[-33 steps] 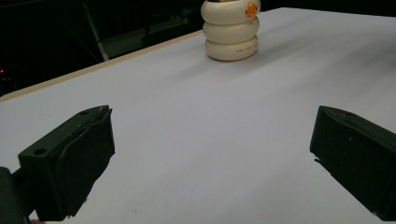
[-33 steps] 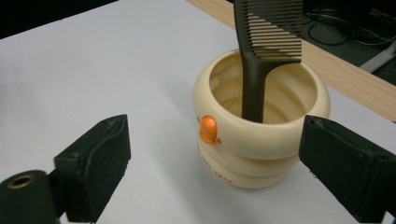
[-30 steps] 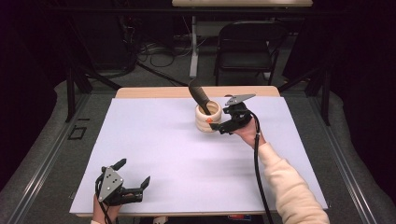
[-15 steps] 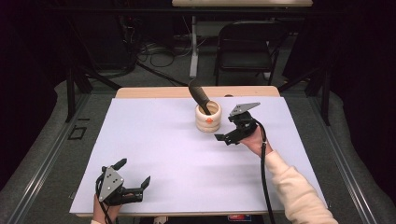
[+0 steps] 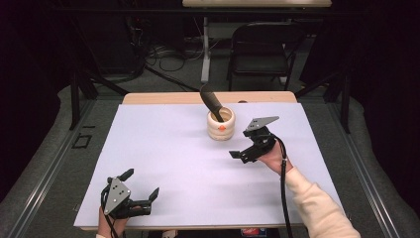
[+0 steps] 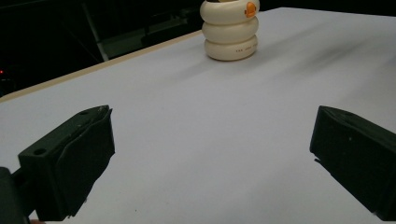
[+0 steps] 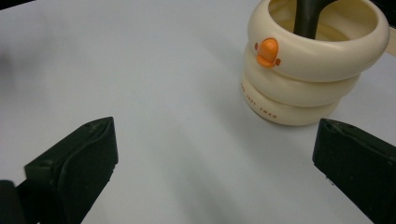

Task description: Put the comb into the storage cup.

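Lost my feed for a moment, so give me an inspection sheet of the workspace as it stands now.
Surface: white table sheet, flat.
Job's things: cream ringed holder upright; dark utensil leaning inside it.
Clutter: nothing seen.
Grippers: right gripper open, apart from the holder, nothing between its jaws; left gripper open near the front edge.
Cables: black cable along the right forearm.
Surroundings: folding chair and floor cables behind the table.
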Demonstrator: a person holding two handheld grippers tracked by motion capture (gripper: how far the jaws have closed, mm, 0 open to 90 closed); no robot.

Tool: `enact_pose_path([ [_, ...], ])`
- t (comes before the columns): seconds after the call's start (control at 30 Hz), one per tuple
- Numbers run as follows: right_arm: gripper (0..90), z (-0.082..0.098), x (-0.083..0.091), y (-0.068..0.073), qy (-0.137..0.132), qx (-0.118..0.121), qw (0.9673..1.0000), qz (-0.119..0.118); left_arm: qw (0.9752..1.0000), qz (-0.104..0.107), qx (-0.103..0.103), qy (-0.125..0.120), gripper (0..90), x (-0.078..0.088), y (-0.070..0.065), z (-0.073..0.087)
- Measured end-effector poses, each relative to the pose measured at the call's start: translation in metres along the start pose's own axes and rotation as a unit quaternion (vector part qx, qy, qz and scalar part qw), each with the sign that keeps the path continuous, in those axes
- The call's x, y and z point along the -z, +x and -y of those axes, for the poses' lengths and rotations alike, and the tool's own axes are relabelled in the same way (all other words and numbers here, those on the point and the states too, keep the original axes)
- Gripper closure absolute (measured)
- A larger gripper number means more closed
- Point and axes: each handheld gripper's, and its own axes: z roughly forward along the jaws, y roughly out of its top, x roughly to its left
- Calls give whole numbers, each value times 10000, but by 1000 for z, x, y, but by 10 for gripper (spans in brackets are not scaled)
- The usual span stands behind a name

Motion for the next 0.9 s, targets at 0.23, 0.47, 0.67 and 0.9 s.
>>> enact_pose_path([
  [0.23,0,11,9,7,17,26,10000,10,10000,9,15,11,1,0,-1,0],
  [0.47,0,21,21,12,-28,32,10000,36,10000,8,13,18,1,0,-1,0],
  [0.67,0,30,28,17,3,68,10000,52,10000,9,15,19,1,0,-1,0],
  [0.9,0,37,36,25,-14,141,9999,79,10000,5,22,28,1,-1,0,0],
])
